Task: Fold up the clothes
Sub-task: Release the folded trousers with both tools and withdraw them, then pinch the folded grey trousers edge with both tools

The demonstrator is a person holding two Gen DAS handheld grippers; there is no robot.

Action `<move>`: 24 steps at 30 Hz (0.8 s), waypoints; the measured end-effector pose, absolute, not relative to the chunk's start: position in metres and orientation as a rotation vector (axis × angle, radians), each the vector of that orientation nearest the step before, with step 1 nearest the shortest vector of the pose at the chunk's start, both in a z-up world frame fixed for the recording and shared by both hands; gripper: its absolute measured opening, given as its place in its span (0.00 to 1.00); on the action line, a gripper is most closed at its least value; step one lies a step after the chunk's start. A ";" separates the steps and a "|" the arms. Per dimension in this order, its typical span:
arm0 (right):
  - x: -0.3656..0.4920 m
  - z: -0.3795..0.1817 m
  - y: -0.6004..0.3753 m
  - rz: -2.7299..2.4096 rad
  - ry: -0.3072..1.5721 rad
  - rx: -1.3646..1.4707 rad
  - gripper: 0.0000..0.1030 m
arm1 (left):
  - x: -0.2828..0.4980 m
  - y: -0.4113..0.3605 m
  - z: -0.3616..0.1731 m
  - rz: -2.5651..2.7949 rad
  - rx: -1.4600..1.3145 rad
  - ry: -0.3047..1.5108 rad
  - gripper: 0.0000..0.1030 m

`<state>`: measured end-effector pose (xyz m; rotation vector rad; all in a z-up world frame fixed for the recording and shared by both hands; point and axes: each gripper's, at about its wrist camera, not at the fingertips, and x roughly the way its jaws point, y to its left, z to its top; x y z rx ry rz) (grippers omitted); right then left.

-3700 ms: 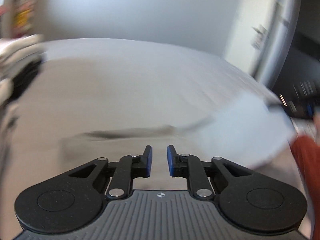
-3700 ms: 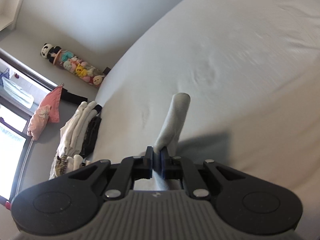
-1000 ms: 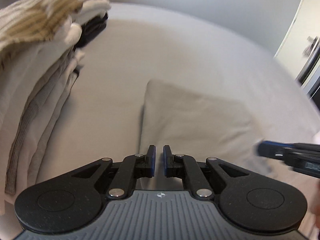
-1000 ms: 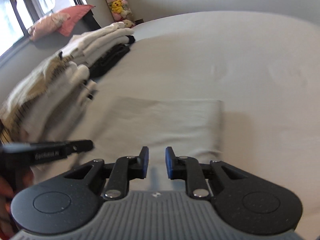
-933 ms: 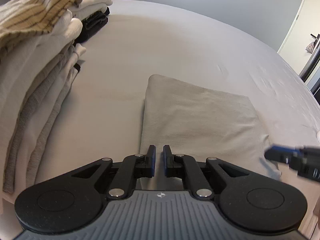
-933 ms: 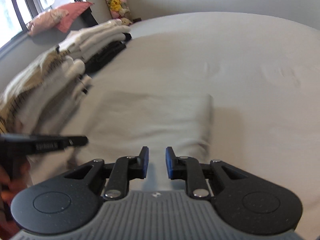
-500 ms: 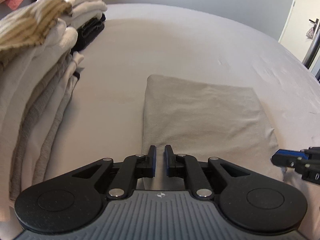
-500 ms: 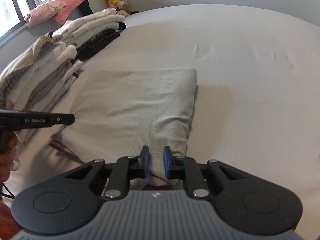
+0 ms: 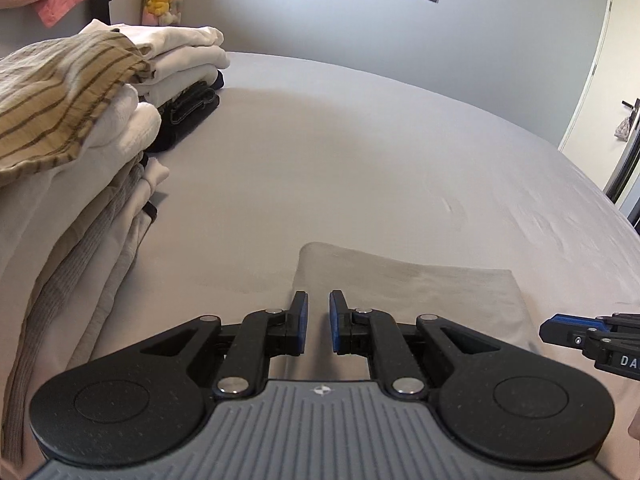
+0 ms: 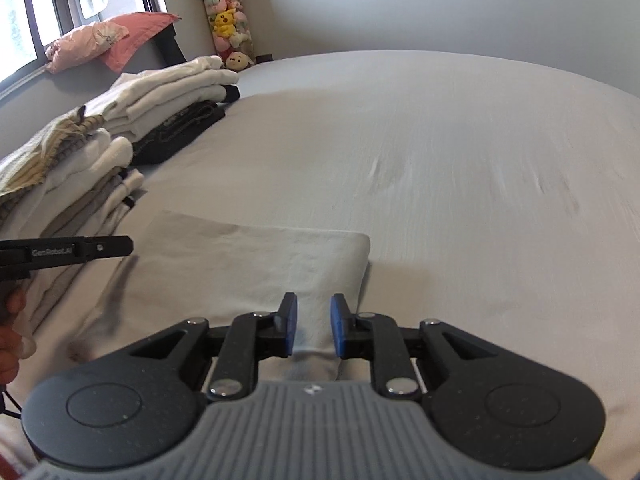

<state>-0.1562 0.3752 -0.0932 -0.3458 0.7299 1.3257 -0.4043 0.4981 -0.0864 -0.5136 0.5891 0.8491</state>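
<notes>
My left gripper (image 9: 318, 322) and right gripper (image 10: 311, 330) hover narrowly parted, empty, over the folded beige cotton garment (image 10: 256, 264); I should pinch both near corners evenly.

your left gripper (image 9: 318, 322) sits low and level, its blue-padded fingers (image 9: 301, 320) parted by a narrow gap with nothing between them. your right gripper (image 10: 312, 326) is spread a little wider, also empty. they point nearly the same way, side by side. your left hand (image 10: 12, 330) shows only as a blurred edge, probably wrapped round the handle.
</notes>
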 end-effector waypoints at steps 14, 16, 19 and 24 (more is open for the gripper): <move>-0.136 -0.115 0.384 1.336 0.809 -0.275 0.40 | -0.411 0.522 -0.104 0.855 -0.625 0.627 0.23; -0.128 -0.113 0.376 1.327 0.846 -0.212 0.53 | -0.416 0.518 -0.098 0.895 -0.597 0.625 0.58; -0.115 -0.117 0.366 1.315 0.941 -0.123 0.57 | -0.425 0.521 -0.100 0.886 -0.653 0.640 0.68; -0.101 -0.134 0.359 1.319 1.071 -0.012 0.58 | -0.436 0.534 -0.120 0.779 -0.879 0.630 0.68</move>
